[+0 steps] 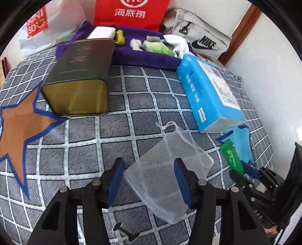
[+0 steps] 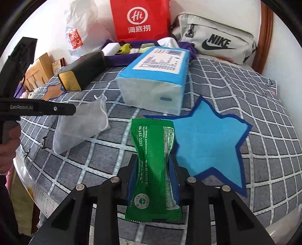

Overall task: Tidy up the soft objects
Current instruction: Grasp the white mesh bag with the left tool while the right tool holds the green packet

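My left gripper [image 1: 149,164] is open, its fingers on either side of a white mesh drawstring pouch [image 1: 160,177] lying on the checked cloth. The pouch also shows in the right wrist view [image 2: 79,126], with the left gripper's body [image 2: 37,109] over it. My right gripper [image 2: 153,160] is shut on a green plastic packet [image 2: 152,160], pinched at its middle above the cloth. The packet shows in the left wrist view [image 1: 232,158] at the right. A blue star patch [image 2: 207,143] lies just right of the packet. A brown star patch [image 1: 18,124] lies at the left.
A blue tissue pack [image 1: 209,94] and a dark green tin [image 1: 79,79] lie further back. A purple cloth [image 1: 143,56] holds small items. Behind stand a red bag [image 1: 130,13], a white Miniso bag [image 1: 37,24] and a grey Nike bag [image 1: 200,37]. A wall is at right.
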Demonstrator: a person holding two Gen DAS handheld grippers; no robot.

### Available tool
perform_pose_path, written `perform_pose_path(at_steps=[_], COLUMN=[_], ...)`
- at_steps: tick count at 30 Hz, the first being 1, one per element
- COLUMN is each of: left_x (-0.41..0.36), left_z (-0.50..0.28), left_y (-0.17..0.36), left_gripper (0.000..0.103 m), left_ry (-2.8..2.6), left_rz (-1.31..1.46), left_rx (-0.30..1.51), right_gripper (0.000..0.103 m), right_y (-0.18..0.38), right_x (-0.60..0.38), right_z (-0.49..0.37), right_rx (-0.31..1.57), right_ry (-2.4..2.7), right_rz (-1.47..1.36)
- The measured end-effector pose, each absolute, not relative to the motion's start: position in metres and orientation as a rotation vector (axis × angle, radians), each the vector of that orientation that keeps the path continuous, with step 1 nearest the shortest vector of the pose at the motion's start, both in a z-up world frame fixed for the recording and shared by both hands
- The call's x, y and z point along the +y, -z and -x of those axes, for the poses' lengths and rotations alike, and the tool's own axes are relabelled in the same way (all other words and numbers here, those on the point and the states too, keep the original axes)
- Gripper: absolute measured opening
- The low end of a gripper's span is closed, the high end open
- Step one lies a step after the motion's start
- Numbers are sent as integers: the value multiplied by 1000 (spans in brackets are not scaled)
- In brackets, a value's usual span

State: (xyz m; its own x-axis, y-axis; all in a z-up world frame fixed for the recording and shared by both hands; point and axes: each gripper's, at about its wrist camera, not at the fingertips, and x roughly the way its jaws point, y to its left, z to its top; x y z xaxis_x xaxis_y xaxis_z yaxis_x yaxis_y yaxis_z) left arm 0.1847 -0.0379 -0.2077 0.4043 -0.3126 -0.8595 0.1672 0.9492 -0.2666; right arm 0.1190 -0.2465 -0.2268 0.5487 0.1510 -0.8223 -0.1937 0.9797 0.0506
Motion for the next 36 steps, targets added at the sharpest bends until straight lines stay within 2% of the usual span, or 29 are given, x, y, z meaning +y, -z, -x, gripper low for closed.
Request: perform_pose_path(at_steps=[4,8,17,21,23,29,32,36], left_x=[-47,-58,-69,-74,-76,-79,-80,-92], left_z=[-187,-187,-188,-186,-186,-186,-182,-174], left_y=[208,209,212,215,215,215,215,219], left_gripper=[69,78,79,82,86,89,97,98], left_ry=[334,350,357,371,382,433,477,476], left_rz=[115,45,-38,-76,-98,-103,-105,-208], left_rx=[1112,1104,1071,1057,1063,1097,1109,1097], right_gripper=[32,33,40,53,57,60,61,65], right_y=[229,230,232,233,233,234,234,234], right_x=[-257,-261,-262,-260,-257,-258,-260,-256], right_z=[-122,-125,-130,-131,-132,-134,-134,-134], right_rx=[948,927,902,901,903,913,915,916], right_ry=[-179,-168,-165,-188,-195,-207,-219,-220], right_rz=[31,24,-7,-27,-20,-34,-49,-33])
